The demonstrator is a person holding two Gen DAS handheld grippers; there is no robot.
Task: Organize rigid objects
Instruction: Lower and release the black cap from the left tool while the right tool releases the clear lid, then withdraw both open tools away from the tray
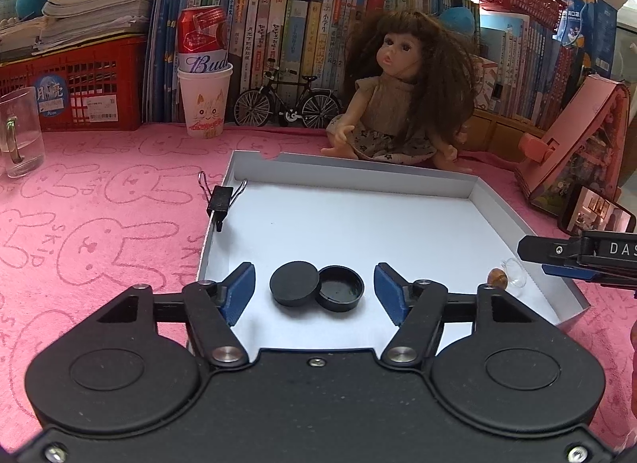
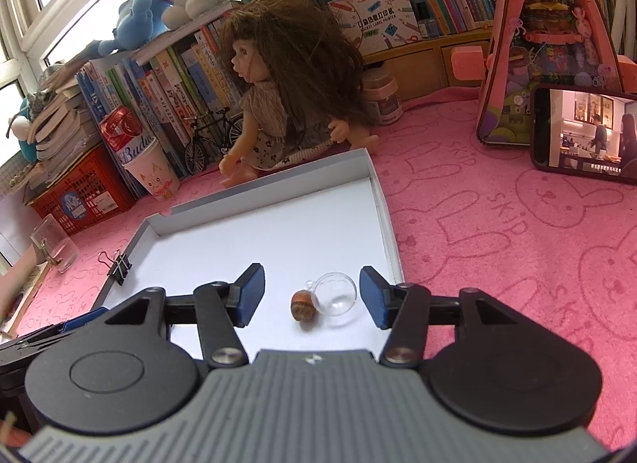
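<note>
Lying between spread left gripper (image 1: pixel 314 291) jaws, black caps (image 1: pixel 316 288), glass bulb (image 2: pixel 336 297) between spread right gripper (image 2: pixel 311 296) jaws, both in tray (image 1: pixel 350 180).

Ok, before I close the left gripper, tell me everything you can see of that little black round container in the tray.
The black round container is a small, shallow pot, matte and plastic-looking, sitting open side up on the floor of the white tray, near its front. It looks empty. Its flat round lid is off, lying to its left with one edge leaning on the pot's rim. Both lie between the open fingers of the left gripper, which touch neither.
</note>
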